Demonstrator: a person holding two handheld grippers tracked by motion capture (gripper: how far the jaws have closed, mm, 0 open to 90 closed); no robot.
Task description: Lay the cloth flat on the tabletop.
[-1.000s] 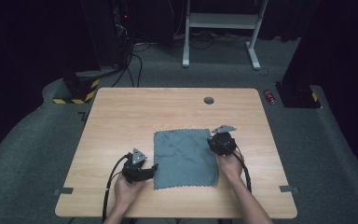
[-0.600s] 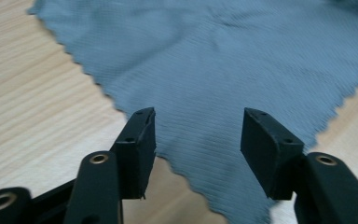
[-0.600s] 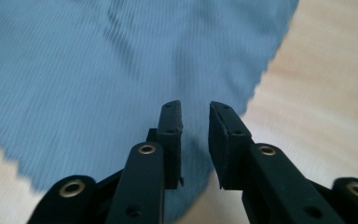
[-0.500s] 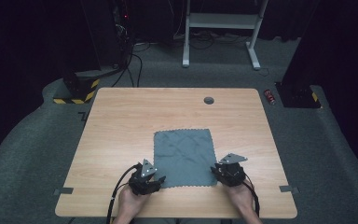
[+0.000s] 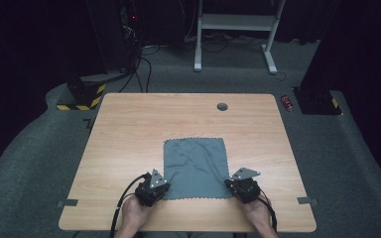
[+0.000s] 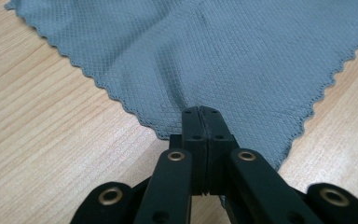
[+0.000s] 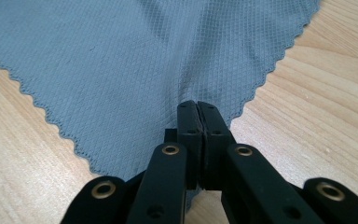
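Cloth (image 5: 195, 167) flat on counter (image 5: 129, 129) near front edge, left claw (image 5: 155, 188) clenched on its near-left corner, right claw (image 5: 239, 185) just closing onto near-right corner; thin pinches, uneven lift could slip a corner free.

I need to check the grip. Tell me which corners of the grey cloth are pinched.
The two near corners of the grey scallop-edged microfibre cloth: the left claw is shut on the near-left one, the right claw on the near-right. The far corners lie flat and free.
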